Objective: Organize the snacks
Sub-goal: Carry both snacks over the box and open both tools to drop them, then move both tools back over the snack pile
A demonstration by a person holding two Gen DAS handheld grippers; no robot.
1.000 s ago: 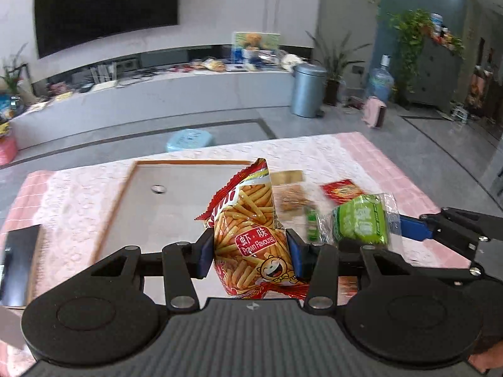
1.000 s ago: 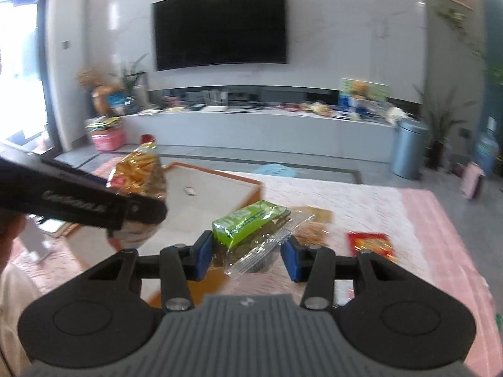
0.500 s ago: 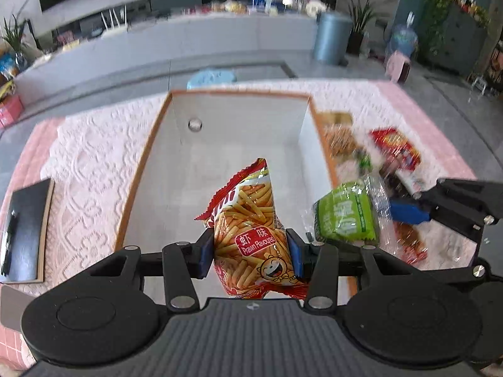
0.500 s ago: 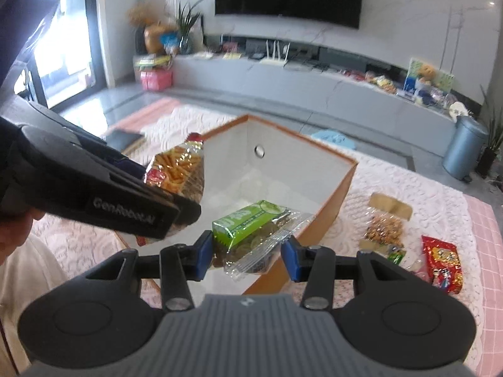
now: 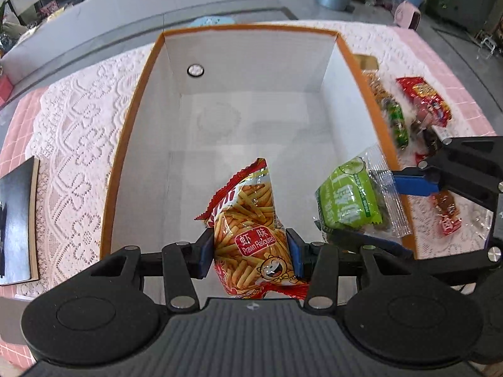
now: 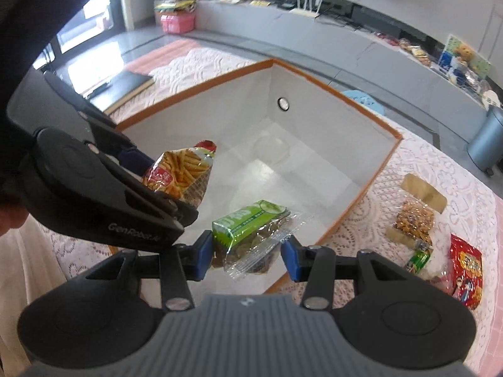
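The left hand-held gripper (image 5: pixel 251 253) is clenched on a prawn stick bag (image 5: pixel 251 235), holding it upright above the white box (image 5: pixel 251 119). The right hand-held gripper (image 6: pixel 246 256) grasps a green snack pack (image 6: pixel 251 229) over the same box, near its right wall. More snacks (image 6: pixel 440 245) lie on the tabletop (image 5: pixel 72 144) just beside that wall.
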